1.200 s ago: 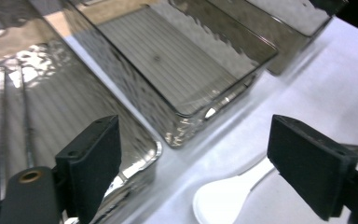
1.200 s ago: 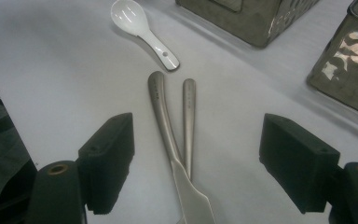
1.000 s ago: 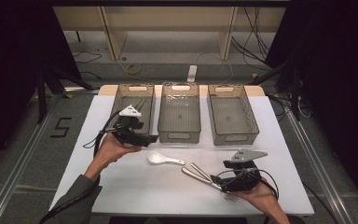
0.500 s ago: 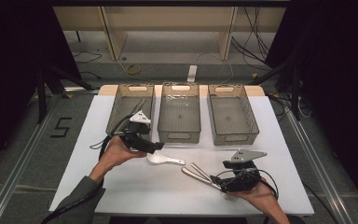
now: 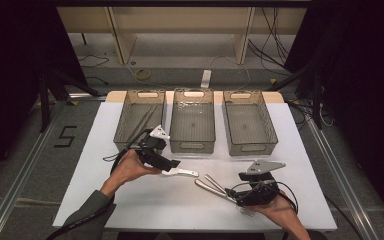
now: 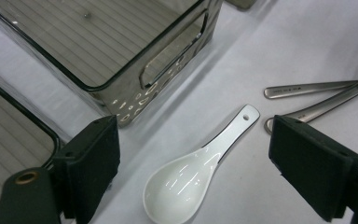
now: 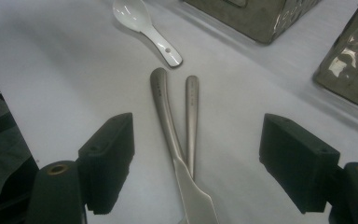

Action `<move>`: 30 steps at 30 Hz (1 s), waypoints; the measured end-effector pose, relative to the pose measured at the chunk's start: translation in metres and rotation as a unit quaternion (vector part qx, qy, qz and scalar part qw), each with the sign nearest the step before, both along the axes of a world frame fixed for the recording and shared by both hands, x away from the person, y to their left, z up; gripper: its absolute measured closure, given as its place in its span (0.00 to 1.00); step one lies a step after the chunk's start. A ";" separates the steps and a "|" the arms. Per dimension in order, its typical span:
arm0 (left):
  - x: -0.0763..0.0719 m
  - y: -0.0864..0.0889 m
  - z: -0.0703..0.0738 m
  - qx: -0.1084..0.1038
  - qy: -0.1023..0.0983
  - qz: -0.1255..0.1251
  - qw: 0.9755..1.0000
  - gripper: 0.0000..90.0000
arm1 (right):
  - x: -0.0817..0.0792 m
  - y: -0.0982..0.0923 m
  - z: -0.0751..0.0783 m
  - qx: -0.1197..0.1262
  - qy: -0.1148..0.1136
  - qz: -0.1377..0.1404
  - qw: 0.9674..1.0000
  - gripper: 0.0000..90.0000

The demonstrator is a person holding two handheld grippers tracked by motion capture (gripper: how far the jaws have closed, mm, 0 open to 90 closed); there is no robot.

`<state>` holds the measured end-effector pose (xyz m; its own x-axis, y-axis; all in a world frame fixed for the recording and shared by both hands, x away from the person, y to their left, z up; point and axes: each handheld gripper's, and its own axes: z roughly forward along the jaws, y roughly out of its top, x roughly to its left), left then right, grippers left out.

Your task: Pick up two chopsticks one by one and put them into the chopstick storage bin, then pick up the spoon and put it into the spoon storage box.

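- A white ceramic soup spoon (image 6: 200, 172) lies flat on the white table, bowl facing up, its short flat handle ending in a small round hole. It sits just in front of the middle bin.
- Two metal utensils (image 7: 175, 116) lie near the spoon, brushed silver, their handles crossing in a narrow V, with the handle tips pointing towards the spoon's handle. One broadens into a flat blade-like part; their working ends are cut off from sight.
- Three clear, ribbed plastic bins (image 5: 192, 122) stand side by side along the far half of the table, each with a handle slot in its end wall.
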<state>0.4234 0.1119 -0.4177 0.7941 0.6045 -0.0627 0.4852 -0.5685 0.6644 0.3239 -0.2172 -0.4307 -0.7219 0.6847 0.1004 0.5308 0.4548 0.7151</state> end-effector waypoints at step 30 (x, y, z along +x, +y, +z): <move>0.005 -0.031 -0.033 0.088 0.024 -0.070 0.993 0.34 | -0.001 0.004 -0.002 -0.010 0.003 0.007 1.000 0.30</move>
<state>0.4287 0.0808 -0.4509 0.8701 0.4928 -0.0062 0.4220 -0.7384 0.5260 0.3226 -0.2134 -0.4323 -0.7307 0.6765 0.0920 0.5293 0.4761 0.7022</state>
